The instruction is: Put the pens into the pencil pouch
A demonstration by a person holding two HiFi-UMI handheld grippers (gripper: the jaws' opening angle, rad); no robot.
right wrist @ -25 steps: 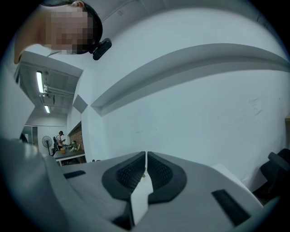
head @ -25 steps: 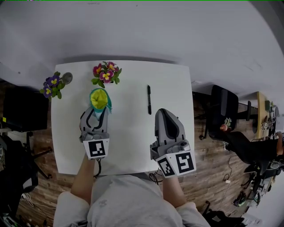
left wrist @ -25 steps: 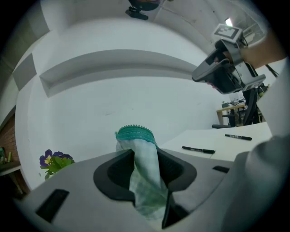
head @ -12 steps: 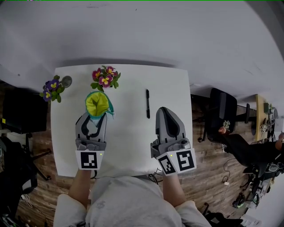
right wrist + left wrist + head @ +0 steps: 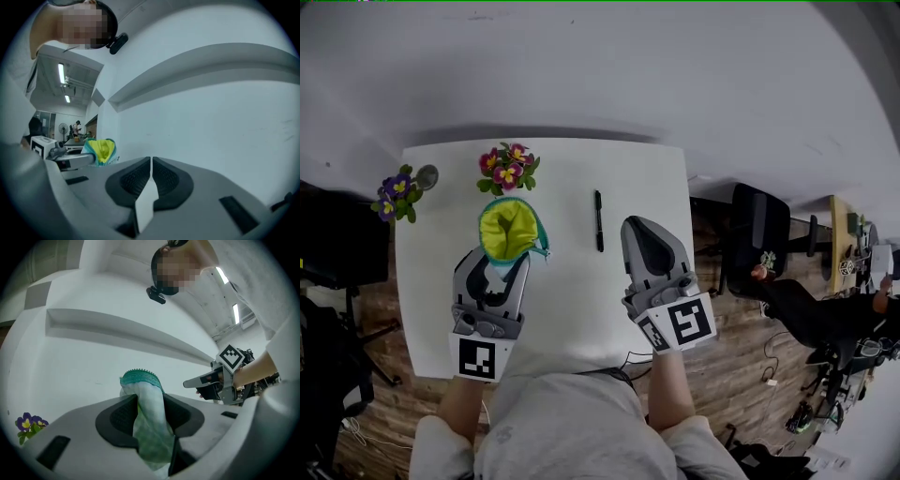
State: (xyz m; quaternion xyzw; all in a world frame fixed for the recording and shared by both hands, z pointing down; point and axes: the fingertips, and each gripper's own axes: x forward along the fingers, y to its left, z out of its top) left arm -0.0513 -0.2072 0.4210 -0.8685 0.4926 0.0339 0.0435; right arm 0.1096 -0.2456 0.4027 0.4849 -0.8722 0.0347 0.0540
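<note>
Teal pouch (image 5: 508, 228) base under left gripper (image 5: 500, 269)

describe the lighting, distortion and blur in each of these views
Head view: even soft light, no glare; fisheye bows the edges of the white square table; the black pen is sharp. Left gripper view: black round vignette, and the teal fabric pouch with yellow lining looks soft so close to the lens. Right gripper view: same vignette, bright ceiling strip lights at left.
</note>
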